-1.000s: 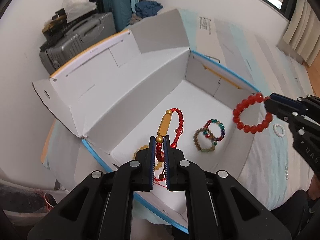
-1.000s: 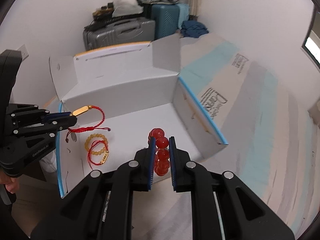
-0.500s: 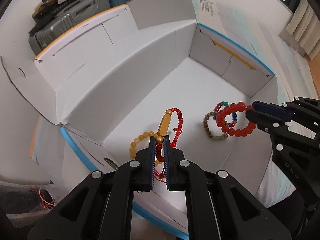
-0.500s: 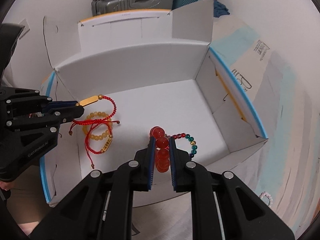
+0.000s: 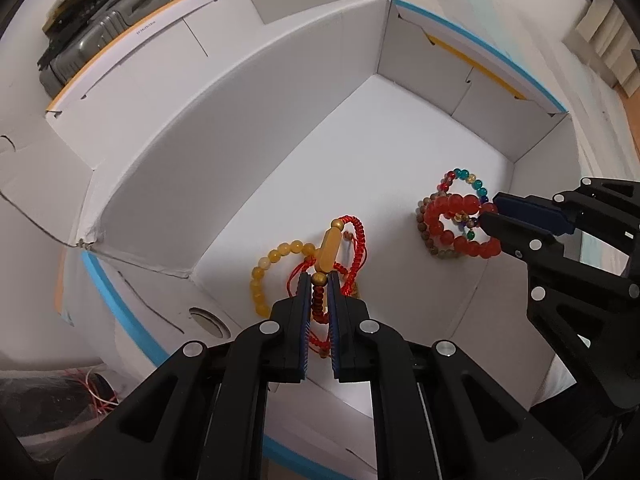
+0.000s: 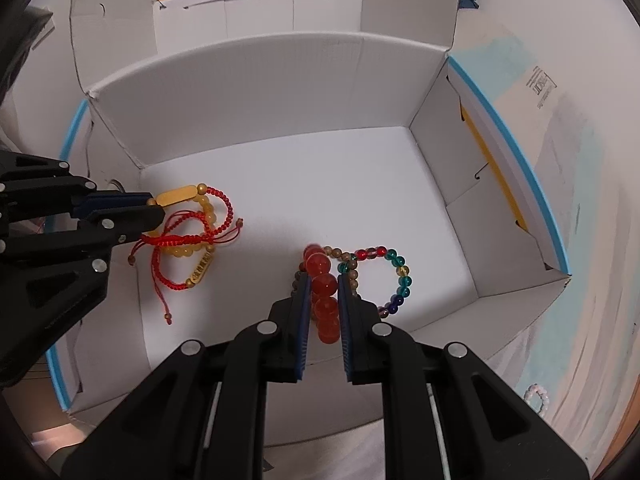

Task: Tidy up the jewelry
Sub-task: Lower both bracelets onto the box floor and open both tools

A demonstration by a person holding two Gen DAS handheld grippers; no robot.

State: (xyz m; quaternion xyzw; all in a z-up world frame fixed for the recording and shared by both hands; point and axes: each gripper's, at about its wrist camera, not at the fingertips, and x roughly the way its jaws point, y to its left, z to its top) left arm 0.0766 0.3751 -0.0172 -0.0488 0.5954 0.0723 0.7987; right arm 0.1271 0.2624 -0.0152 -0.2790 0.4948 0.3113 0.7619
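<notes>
My left gripper [image 5: 319, 280] is shut on a red cord bracelet with a gold tube bead [image 5: 330, 250], held low inside the open white box [image 5: 240, 152] over a yellow bead bracelet [image 5: 264, 276]. The same gripper [image 6: 156, 210] and cord bracelet [image 6: 176, 197] show at left in the right wrist view, above another red cord bracelet [image 6: 172, 280]. My right gripper [image 6: 323, 280] is shut on a bracelet of large red beads [image 6: 324, 284], low over a brown bead bracelet [image 6: 352, 272] and a multicoloured bead bracelet [image 6: 396, 276]. In the left wrist view that gripper [image 5: 490, 214] holds the red beads [image 5: 452, 224].
The box has raised flaps and blue-edged sides [image 6: 516, 152] and sits on a pale printed sheet [image 6: 560, 128]. A small white bead bracelet [image 6: 536, 396] lies outside the box at lower right. Suitcases [image 5: 108, 20] stand behind by the wall.
Both grippers have come down from above the box rim into the box, each still gripping its bracelet. The bracelets now hang just over those lying on the box floor.
</notes>
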